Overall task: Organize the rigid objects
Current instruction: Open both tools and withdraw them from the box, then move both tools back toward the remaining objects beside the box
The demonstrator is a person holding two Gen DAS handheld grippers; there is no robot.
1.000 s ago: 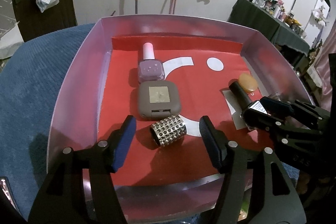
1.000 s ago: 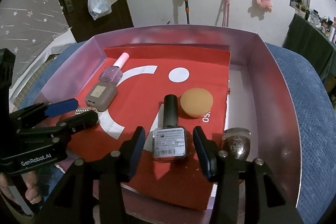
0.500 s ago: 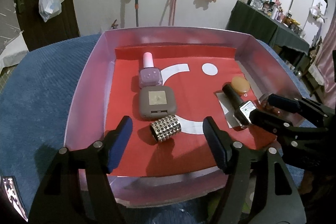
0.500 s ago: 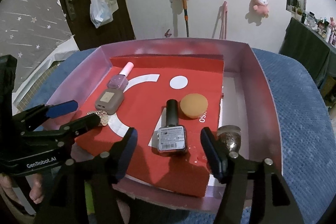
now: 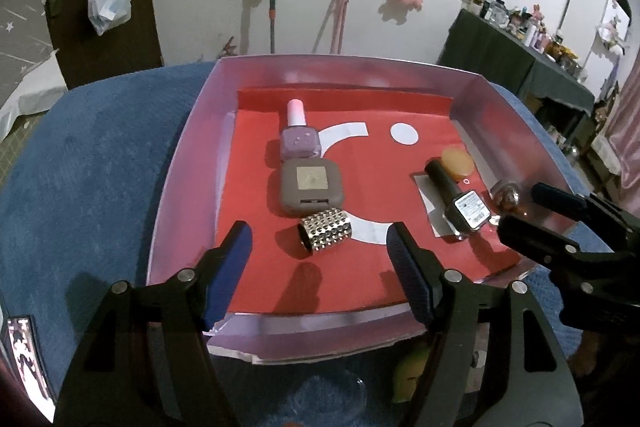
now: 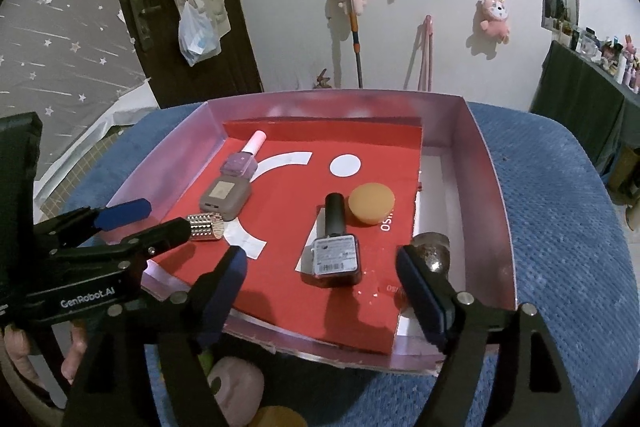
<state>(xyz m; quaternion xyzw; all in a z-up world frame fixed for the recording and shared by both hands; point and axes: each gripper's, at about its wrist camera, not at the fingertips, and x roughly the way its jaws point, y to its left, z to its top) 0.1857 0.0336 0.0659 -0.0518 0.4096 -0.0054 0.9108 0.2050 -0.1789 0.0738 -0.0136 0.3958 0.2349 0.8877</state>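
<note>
Both the left gripper (image 5: 320, 259) and right gripper (image 6: 320, 283) gape empty; the glass dark nail-polish bottle (image 6: 335, 247) is rigid, slick, best pinched across its flat sides.

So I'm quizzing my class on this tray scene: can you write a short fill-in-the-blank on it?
1. The studded silver cylinder lies on its ____.
2. The lilac polish bottle has a ____ cap.
3. The orange puff sits beside the dark bottle's ____.
4. Neither gripper, left or right, holds ____.

Missing: side; pink; cap; anything
</note>
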